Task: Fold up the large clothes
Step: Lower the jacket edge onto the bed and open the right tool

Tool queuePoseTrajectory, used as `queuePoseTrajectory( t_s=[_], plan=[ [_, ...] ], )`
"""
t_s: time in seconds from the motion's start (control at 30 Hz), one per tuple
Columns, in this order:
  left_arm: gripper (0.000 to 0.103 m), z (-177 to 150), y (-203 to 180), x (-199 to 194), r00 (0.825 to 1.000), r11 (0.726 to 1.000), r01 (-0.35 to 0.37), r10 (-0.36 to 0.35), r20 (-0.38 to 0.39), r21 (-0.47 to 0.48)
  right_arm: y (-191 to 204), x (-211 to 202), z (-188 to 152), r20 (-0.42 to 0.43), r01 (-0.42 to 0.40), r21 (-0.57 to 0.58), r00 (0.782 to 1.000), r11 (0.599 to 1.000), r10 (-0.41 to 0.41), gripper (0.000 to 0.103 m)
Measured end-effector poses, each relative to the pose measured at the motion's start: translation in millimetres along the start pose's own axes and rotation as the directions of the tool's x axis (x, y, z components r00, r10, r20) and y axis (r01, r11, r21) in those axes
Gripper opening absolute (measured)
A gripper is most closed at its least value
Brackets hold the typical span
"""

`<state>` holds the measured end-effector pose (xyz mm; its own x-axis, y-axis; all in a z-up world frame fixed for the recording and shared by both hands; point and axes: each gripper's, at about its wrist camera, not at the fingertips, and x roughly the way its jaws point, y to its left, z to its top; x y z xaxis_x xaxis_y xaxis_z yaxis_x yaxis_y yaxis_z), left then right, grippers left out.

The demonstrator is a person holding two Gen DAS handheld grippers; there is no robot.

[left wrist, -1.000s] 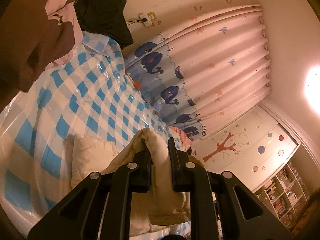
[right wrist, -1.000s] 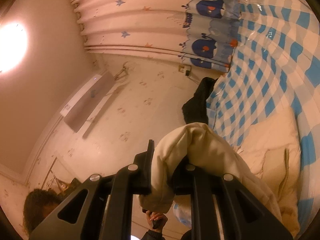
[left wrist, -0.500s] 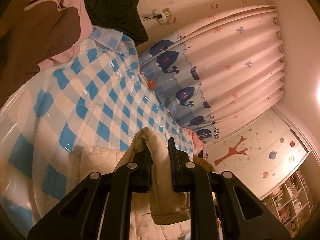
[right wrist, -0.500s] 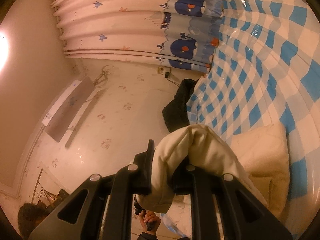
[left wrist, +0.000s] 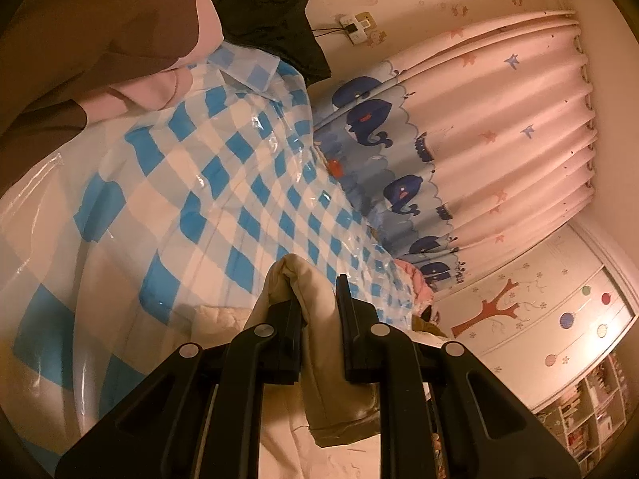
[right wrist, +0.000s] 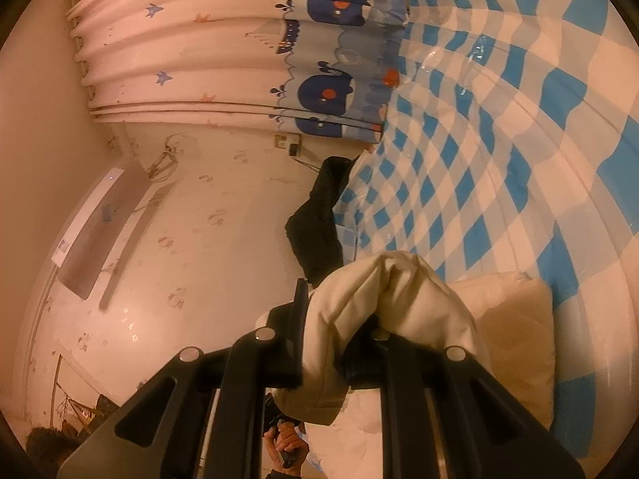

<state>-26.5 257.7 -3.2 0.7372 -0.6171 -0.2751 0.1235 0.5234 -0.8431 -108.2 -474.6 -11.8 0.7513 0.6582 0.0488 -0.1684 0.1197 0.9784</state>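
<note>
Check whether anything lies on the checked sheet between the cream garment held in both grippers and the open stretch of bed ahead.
Nothing visible does. The left gripper and right gripper are each shut on the cream garment, and the blue checked sheet ahead is bare. The brown and pink clothes and the black garment lie at its far end.

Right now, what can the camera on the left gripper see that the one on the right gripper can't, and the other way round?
Only the left wrist view shows the brown and pink bedding, the tree-painted wardrobe and the bookshelf.

Only the right wrist view shows the wall air conditioner and a hand holding a phone.

Both show the blue checked plastic sheet, the whale curtain, the black garment, and a gripper, left gripper and right gripper, shut on the cream padded garment.
</note>
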Motion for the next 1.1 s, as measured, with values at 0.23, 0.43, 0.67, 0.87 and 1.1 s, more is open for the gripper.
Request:
queuePoseTrajectory(
  t_s=[0.23,0.43,0.67,0.87,1.1],
  plan=[
    [0.013,-1.1,-2.0,11.9,0.997,0.996,-0.08,0.08,0.007,0.043,-15.6,8.6,6.4,0.002,0.05,0.026,0.999,0.998,-0.05,0.017],
    [0.013,-7.4,-1.6,29.6,0.977,0.971,-0.212,0.212,0.006,0.112,-30.5,15.6,10.0,-0.005,0.107,0.051,0.994,0.993,-0.107,0.021],
    [0.013,-13.6,5.6,49.5,0.947,0.933,-0.318,0.323,-0.001,0.168,-48.4,23.2,13.5,-0.027,0.179,0.07,0.984,0.981,-0.178,0.021],
    [0.013,-20.2,15.7,65.9,0.922,0.907,-0.376,0.386,-0.017,0.188,-65.7,30.5,15.3,-0.047,0.23,0.092,0.973,0.969,-0.227,0.021],
    [0.013,-27.2,26.2,82.4,0.895,0.877,-0.428,0.445,-0.034,0.219,-80.9,34.7,15.8,-0.067,0.269,0.122,0.963,0.956,-0.262,0.021]
  ],
)
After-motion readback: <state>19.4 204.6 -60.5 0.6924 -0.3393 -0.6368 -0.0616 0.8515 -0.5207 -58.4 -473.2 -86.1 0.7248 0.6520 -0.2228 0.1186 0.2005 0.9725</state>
